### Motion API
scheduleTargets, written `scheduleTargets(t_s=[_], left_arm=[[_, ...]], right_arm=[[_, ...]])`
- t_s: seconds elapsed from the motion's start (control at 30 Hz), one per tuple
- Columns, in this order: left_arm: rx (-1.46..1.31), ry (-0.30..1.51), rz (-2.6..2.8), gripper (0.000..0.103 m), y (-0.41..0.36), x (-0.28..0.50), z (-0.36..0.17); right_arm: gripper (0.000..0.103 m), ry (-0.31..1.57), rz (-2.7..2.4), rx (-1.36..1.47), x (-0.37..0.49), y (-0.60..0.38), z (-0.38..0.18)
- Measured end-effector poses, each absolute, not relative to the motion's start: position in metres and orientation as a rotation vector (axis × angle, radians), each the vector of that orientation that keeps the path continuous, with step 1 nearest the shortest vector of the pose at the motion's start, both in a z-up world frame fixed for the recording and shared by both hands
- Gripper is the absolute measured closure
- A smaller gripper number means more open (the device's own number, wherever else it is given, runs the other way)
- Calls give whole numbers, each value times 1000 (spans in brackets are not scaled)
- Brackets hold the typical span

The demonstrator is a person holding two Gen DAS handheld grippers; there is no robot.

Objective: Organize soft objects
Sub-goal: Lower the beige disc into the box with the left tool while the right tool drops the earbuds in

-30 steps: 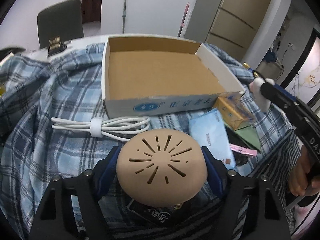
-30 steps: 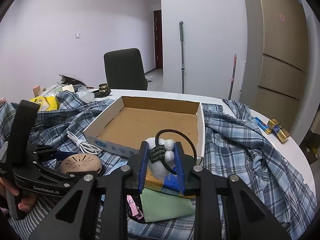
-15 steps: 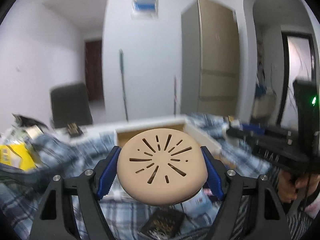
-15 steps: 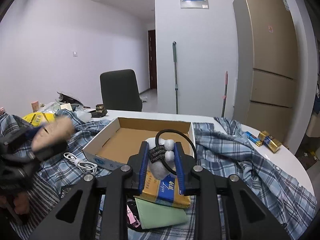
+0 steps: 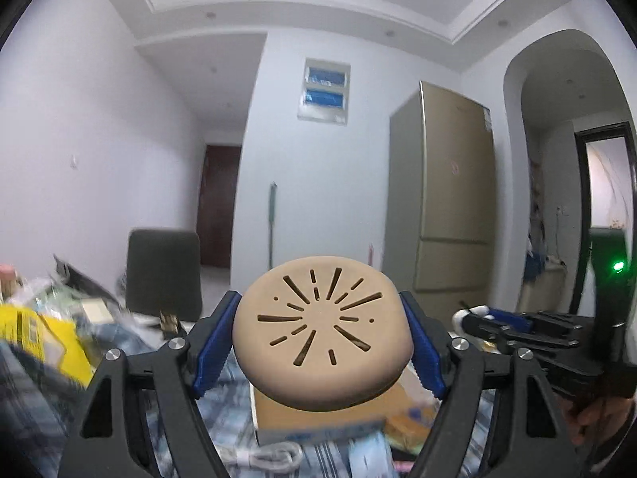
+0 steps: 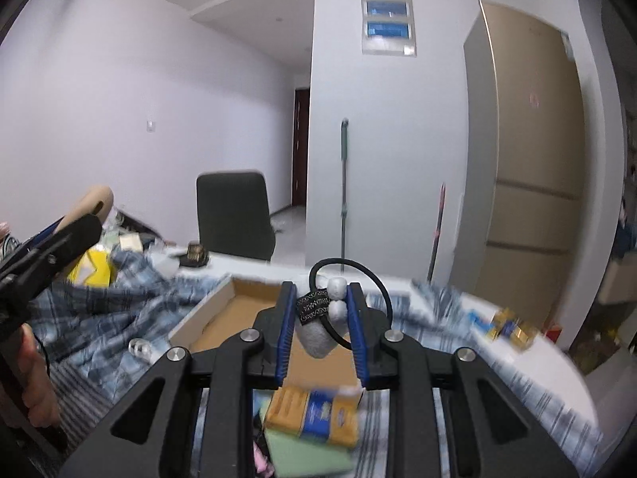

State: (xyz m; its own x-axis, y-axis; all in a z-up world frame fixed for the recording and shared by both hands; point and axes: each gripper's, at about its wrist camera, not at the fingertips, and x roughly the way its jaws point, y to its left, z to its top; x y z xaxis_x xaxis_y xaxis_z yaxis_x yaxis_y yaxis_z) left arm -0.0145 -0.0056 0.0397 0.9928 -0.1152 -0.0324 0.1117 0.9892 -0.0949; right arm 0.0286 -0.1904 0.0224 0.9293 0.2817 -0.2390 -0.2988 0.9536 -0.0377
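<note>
My left gripper (image 5: 318,352) is shut on a tan round soft pad with dark slits (image 5: 320,336), held high above the table and tilted up toward the room. My right gripper (image 6: 321,328) is shut on a small white plush piece with a black hair band (image 6: 318,324), held above the open cardboard box (image 6: 223,314). The box also shows below the pad in the left wrist view (image 5: 318,414). The right gripper shows at the right of the left wrist view (image 5: 477,314). The pad shows at the left edge of the right wrist view (image 6: 93,203).
A blue plaid shirt (image 6: 111,302) covers the table. A white cable (image 5: 270,456), an orange-blue packet (image 6: 314,414), a green sheet (image 6: 302,450) and a yellow bag (image 6: 93,271) lie around the box. A dark chair (image 6: 235,215) stands behind.
My left gripper rose and tilted up from the table with the pad. My right gripper lifted and tilted up slightly with the plush piece.
</note>
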Motion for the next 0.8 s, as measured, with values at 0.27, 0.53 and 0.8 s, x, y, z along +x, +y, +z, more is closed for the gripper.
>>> scheduleTargets(t_s=[0.27, 0.53, 0.8], left_arm=[[-97, 2, -72, 24, -17, 31, 72], [-115, 93, -40, 24, -26, 86, 59], [-75, 220, -34, 24, -20, 121, 29]], right_arm=[[79, 84, 246, -74, 59, -179, 62], [79, 129, 211, -59, 96, -174, 41], [79, 311, 270, -1, 128, -181, -2]])
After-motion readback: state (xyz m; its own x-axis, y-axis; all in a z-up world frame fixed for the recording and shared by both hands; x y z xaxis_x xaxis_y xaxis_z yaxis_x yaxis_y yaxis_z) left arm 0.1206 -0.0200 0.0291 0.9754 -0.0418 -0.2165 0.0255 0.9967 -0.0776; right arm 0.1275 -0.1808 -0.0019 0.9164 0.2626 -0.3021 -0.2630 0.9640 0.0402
